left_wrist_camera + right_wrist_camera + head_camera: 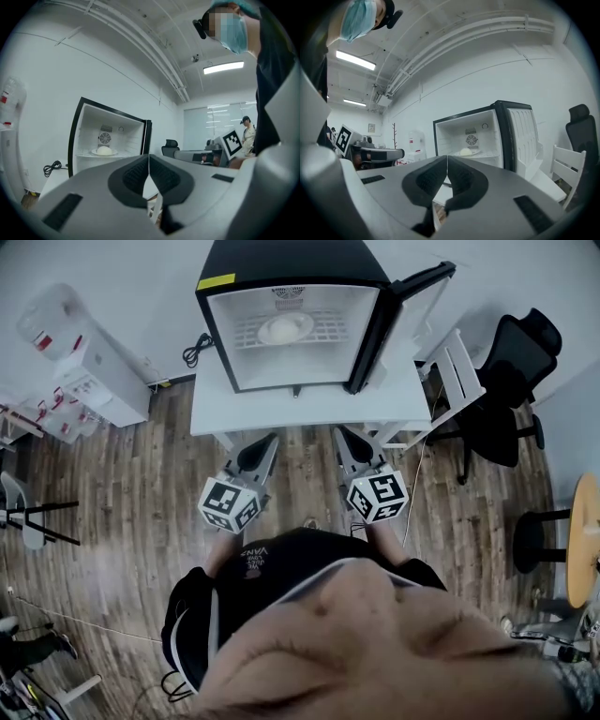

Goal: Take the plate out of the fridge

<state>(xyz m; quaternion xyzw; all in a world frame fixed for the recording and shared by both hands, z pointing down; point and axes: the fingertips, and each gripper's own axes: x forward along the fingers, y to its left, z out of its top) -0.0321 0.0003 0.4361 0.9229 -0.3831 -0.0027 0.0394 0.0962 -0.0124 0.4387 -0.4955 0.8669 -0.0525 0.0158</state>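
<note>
Wood-plank floor (pixel 122 512) running under a white table (pixel 309 413), with a small fridge (pixel 234 268) standing open at 12 o'clock.
Plate (pixel 285 329) is sitting on the wire shelf inside the fridge, carrying a pale round lump, well apart from both tools. Fridge door (pixel 405 310) is hanging open toward 1 o'clock, leaving the front opening unobstructed. Left gripper (pixel 270 439) and right gripper (pixel 339 432) are pointing level toward 12 o'clock, side by side and apart, with their tips near the table's near edge. Both are showing jaws pressed together with nothing between them. White chair (pixel 455 371) is crowding the table's right edge at 2 o'clock, with a black office chair (pixel 511 381) just beyond it. Water dispenser (pixel 80 357) is standing at 10 o'clock, with bare floor lying open toward 9 o'clock.
</note>
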